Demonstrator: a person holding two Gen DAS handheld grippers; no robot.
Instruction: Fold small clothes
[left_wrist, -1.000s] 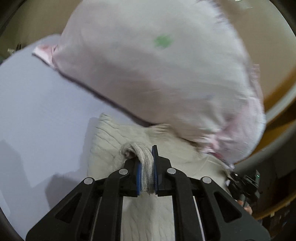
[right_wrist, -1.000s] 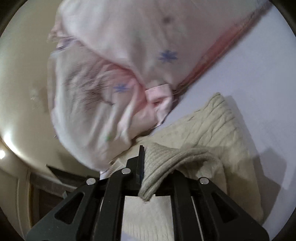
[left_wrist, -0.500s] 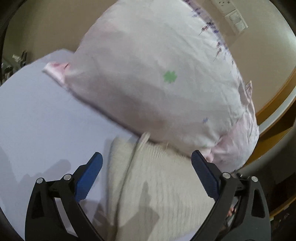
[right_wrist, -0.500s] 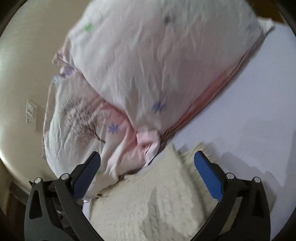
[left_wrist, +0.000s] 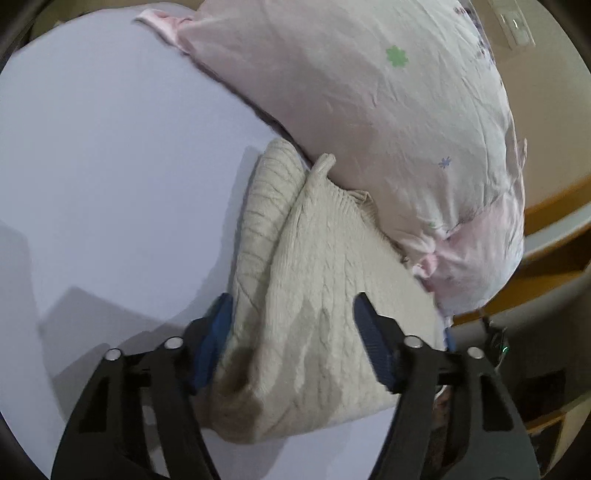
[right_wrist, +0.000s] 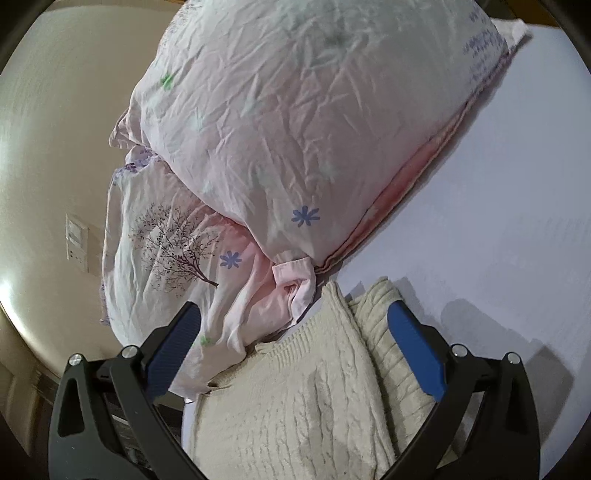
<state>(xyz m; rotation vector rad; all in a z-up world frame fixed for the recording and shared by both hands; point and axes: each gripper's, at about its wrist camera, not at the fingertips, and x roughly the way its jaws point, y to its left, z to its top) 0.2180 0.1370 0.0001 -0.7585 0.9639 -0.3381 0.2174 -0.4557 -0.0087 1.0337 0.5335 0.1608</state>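
Cream cable-knit is what fills the lower half of both my wrist views: the sweater (left_wrist: 317, 295) lies folded on the pale lilac bed sheet (left_wrist: 110, 166), its far end touching the pink floral pillow (left_wrist: 369, 92). From my left gripper (left_wrist: 291, 325) the garment runs straight ahead along the fingers, long axis pointing away toward the pillow, with 1 folded flap overlapping a ribbed layer on its left side. From my right gripper (right_wrist: 295, 347) the same sweater (right_wrist: 295, 398) sits directly below and ahead, and a second printed pillow (right_wrist: 166, 240) sits off to the left. Both arms look about equally near; I judge the left is lower, since its blue pads (left_wrist: 218, 332) straddle the knit on either flank. Left jaws stand wide apart, holding nothing, though the left pad seems to brush the sweater's edge; I cannot tell whether it truly touches. Right jaws are spread wider, also empty, hovering above the cloth with pads (right_wrist: 413, 347) clear of it. I reckon the next move turns on picking the near edge, which lies under both grippers.
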